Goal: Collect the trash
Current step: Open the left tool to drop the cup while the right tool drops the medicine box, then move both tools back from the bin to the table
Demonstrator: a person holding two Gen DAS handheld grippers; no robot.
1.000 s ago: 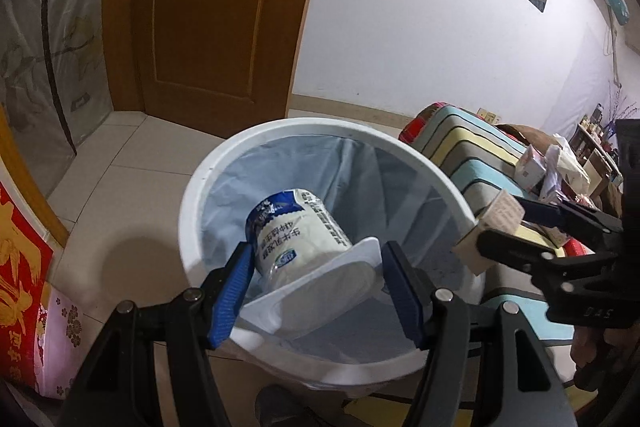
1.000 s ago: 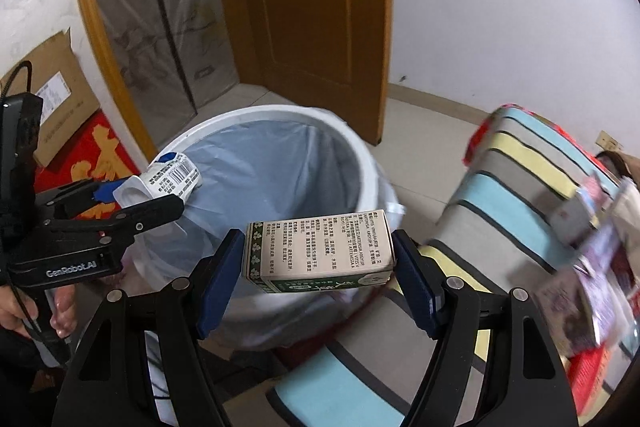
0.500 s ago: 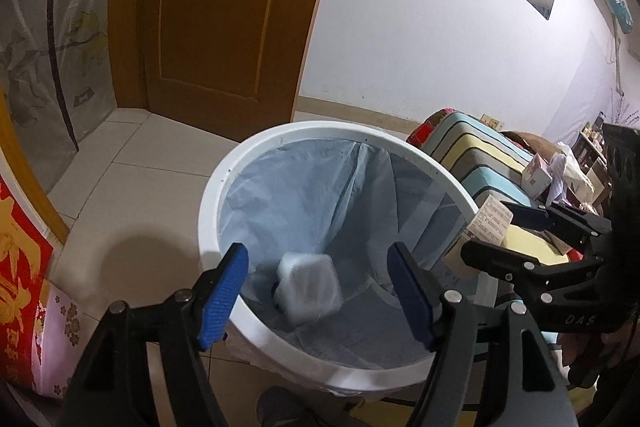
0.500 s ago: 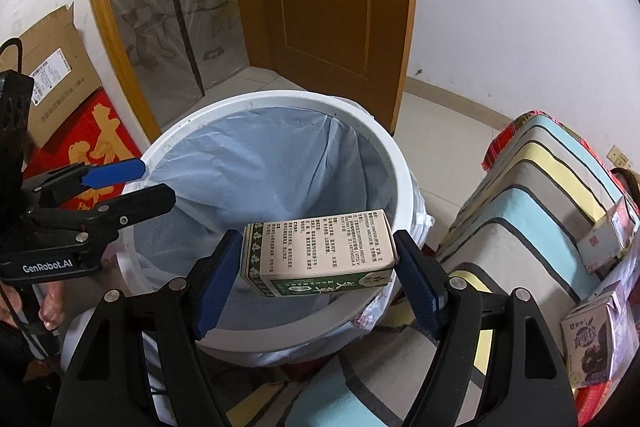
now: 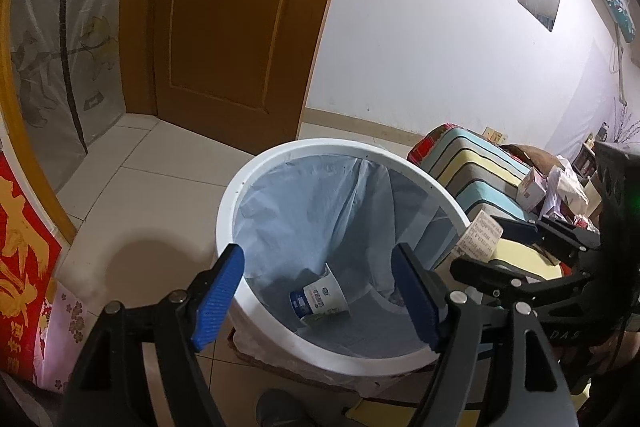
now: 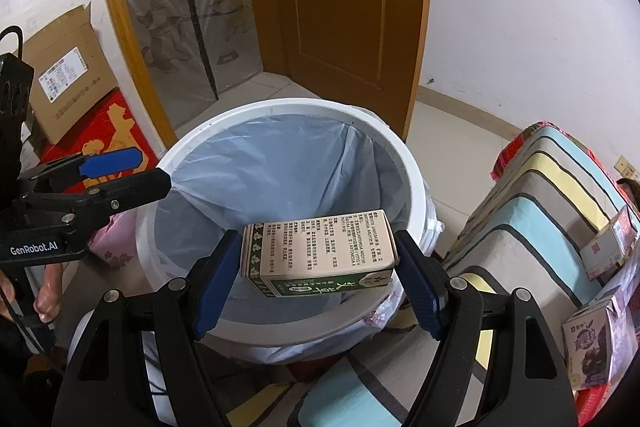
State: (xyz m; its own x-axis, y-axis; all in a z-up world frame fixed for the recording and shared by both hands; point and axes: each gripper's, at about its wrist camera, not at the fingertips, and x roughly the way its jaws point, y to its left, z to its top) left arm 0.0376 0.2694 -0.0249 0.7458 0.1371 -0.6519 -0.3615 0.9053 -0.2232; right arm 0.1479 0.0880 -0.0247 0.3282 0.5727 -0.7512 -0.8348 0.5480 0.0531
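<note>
left hand-held gripper (image 5: 318,301): jaws opening, nothing between them, above the bin (image 5: 240,195). cup (image 5: 318,297) lies on its side at the bottom of the blue liner (image 5: 320,203). right hand-held gripper (image 6: 318,281): pinching a box (image 6: 320,251) by its ends, over the bin's near rim.

Left gripper (image 5: 318,301) opening (empty) — right gripper (image 6: 318,285) clamped.

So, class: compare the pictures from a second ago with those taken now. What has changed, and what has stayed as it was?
The left gripper let go of the yogurt cup, which dropped into the lined trash bin and now lies at the bottom; its fingers are opening with nothing between them. Unchanged: the right gripper still holds the green-and-beige box over the bin.
</note>
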